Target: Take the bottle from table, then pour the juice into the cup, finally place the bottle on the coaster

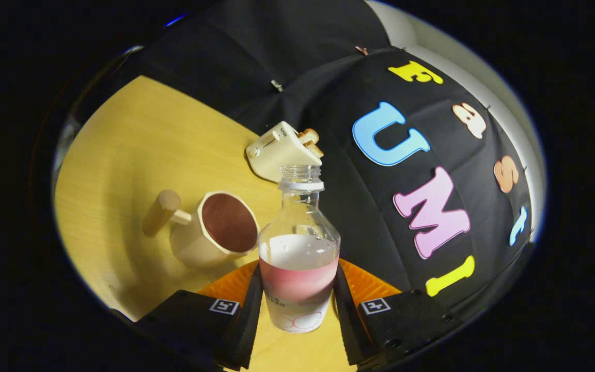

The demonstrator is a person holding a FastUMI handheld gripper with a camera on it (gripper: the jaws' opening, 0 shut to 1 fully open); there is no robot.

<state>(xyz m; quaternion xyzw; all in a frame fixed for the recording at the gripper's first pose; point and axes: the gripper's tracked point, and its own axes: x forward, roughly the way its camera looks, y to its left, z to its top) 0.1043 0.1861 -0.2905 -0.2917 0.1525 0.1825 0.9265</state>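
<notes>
A clear uncapped plastic bottle point(298, 248) with a pink and white label stands between my fingers, and my gripper point(297, 305) is shut on its lower body. It holds little visible liquid. A cream cup point(220, 230) with a wooden handle and a dark brown inside sits on the yellow table point(137, 150), just ahead of the fingers and beside the bottle. An orange ribbed coaster point(364, 284) lies under and behind the bottle, showing on both sides of it. The scene looks tilted.
A cream toaster point(279, 150) with slices of bread in it stands beyond the bottle, against the black cloth wall point(359, 217). The table stretches away past the cup.
</notes>
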